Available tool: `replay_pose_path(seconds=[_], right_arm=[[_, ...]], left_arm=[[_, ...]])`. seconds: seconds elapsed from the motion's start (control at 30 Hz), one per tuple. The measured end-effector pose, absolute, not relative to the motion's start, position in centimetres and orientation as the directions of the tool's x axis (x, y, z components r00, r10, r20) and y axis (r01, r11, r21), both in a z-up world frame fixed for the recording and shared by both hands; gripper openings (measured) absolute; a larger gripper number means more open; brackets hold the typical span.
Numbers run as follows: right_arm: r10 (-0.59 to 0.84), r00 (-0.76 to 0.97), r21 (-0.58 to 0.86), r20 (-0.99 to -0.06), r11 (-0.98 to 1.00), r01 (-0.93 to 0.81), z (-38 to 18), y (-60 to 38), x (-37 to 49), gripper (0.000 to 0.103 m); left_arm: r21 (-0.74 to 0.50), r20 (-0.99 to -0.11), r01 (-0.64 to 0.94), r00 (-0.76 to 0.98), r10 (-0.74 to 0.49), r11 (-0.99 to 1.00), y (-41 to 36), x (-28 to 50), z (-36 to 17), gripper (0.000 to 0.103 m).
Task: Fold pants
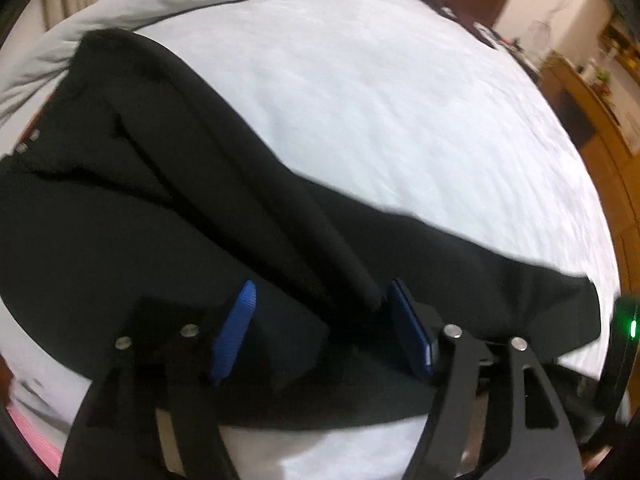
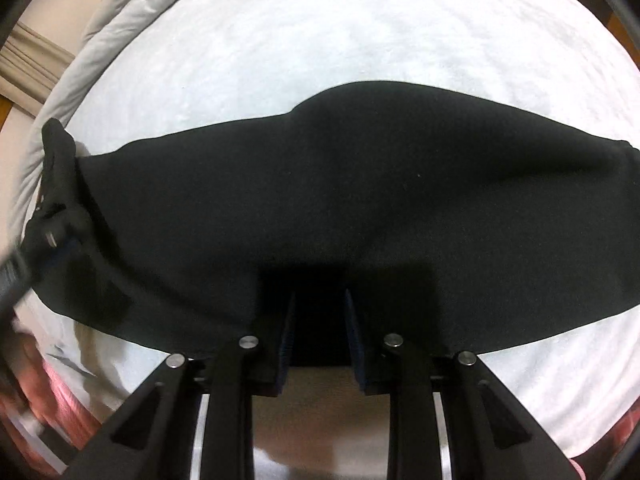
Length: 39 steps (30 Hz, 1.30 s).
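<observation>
On the bed (image 2: 320, 40), both grippers, left (image 1: 320, 320) and right (image 2: 320, 328), gape over black pants (image 2: 320, 200); a shallow pinch risks snagging one layer only.

No legible text, labels, brands, numbers or signs appear in either view.
</observation>
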State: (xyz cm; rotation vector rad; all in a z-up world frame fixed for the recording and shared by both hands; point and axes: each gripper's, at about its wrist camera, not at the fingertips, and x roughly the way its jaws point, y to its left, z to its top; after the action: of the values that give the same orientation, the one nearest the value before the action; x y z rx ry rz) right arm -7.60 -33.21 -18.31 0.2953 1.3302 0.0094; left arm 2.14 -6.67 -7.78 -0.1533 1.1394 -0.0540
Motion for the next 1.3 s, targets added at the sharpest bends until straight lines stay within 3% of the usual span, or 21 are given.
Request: replay_pose_path(seconds=[0.17, 0.6, 0.63, 0.7, 0.73, 0.77, 0.8, 0.97, 1.3], right_arm=[[0.198, 0.244, 0.243, -0.95, 0.955, 0.173, -18.3, -34.2, -8.1, 0.025], [0.213, 0.251, 0.261, -0.944, 0.949, 0.176, -18.1, -36.5, -8.8, 0.025], [0.213, 0.252, 0.261, -0.944, 0.949, 0.176, -18.2, -35.8, -9.2, 0.026], [0.214, 0.253, 0.262, -0.944, 0.949, 0.177, -18.2, -35.9, -9.0, 0.026], [0.214, 0.254, 0.263, -0.943, 0.948, 0.177, -18.1, -35.9, -9.2, 0.026], [0.214, 0.254, 0.263, -0.943, 0.948, 0.177, -18.1, -36.0, -9.3, 0.026], [0.214, 0.254, 0.263, -0.943, 0.948, 0.177, -18.1, -35.9, -9.2, 0.026], [0.223, 0.254, 0.273, -0.941, 0.945, 0.179, -17.8, -37.0, -9.7, 0.026], [0.228, 0.246, 0.276, -0.942, 0.944, 0.182, -17.7, -37.8, -9.3, 0.026]], left_arm=[[0.0, -0.928, -0.026, 0.373, 0.01, 1.0, -4.3, 7.8, -6.1, 0.073], [0.01, -0.995, -0.034, 0.098, 0.013, 0.999, -1.4, 17.3, -8.8, 0.075], [0.013, -0.996, -0.032, 0.086, 0.016, 0.999, -1.4, 17.6, -9.0, 0.07], [0.02, -0.996, -0.028, 0.087, 0.022, 0.999, -1.5, 17.8, -9.1, 0.048], [0.013, -0.996, -0.03, 0.089, 0.016, 0.999, -1.5, 17.8, -9.1, 0.029], [-0.002, -0.996, -0.035, 0.085, 0.001, 0.999, -1.2, 17.7, -9.1, 0.017], [-0.005, -0.996, -0.036, 0.09, -0.002, 0.999, -0.8, 17.5, -9.1, 0.013], [-0.027, -0.978, -0.076, 0.208, -0.011, 0.997, 0.2, 14.4, -7.1, 0.004], [-0.026, -0.917, -0.159, 0.396, 0.039, 0.987, 2.1, 2.3, -6.0, 0.005]])
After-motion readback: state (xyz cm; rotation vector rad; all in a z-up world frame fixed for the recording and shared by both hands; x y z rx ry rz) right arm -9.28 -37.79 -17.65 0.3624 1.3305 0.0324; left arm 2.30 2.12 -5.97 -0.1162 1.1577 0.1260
